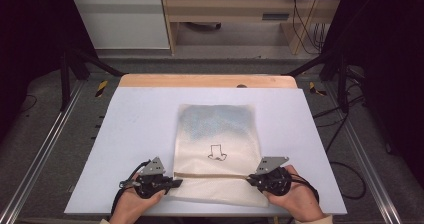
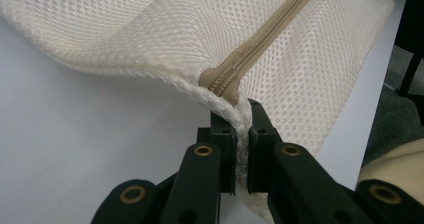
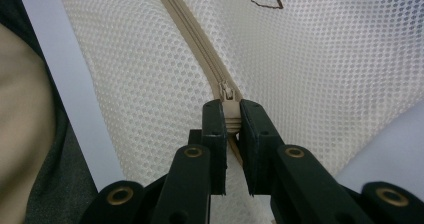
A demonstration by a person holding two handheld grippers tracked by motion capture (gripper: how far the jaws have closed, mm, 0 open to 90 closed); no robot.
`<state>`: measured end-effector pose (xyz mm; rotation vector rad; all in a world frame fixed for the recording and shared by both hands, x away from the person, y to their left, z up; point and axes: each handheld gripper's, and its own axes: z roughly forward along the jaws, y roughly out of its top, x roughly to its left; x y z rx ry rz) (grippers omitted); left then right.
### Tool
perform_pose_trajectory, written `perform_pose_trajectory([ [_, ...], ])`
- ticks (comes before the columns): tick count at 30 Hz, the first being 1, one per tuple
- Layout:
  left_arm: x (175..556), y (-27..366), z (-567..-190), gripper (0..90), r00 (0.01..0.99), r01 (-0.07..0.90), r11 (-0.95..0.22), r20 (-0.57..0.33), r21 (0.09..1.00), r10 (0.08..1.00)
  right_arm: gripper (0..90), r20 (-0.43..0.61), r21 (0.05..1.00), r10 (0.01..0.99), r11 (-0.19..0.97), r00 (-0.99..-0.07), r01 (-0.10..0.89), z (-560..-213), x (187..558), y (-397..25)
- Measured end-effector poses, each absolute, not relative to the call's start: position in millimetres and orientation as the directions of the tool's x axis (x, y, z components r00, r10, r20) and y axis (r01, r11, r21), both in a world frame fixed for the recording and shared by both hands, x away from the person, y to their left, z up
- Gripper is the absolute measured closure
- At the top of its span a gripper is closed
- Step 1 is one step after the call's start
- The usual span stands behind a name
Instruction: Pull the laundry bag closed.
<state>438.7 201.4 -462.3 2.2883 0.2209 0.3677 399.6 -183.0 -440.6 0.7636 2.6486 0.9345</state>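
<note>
A cream mesh bag [image 1: 216, 144] lies flat on the white table [image 1: 135, 134], with something blue-grey inside its far half and a small brown drawing at its middle. A tan zipper [image 1: 212, 175] runs across its near end. My left gripper [image 1: 176, 182] is shut on the bag's left edge [image 2: 241, 129], right where the zipper [image 2: 260, 39] ends. My right gripper [image 1: 250, 180] is shut on the zipper pull [image 3: 229, 109] at the right end of the zipper [image 3: 192, 34]. A hand holds each gripper at the table's near edge.
The table's wooden far edge [image 1: 207, 80] borders a grey floor with black frame legs [image 1: 75, 64] at both sides. Cables [image 1: 345, 174] trail off the right side. A beige sleeve [image 3: 22, 134] shows close by the right gripper.
</note>
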Motion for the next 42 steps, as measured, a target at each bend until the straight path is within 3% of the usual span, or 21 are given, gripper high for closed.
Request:
perform_pose_trajectory([
  [42,437.1,199.0,-461.4,85.0,0.945,0.038,-0.663,0.189,0.748,0.268,82.1,-0.031,0.64,0.616,0.618,-0.787,0.457,-442.0,392.0,-213.9],
])
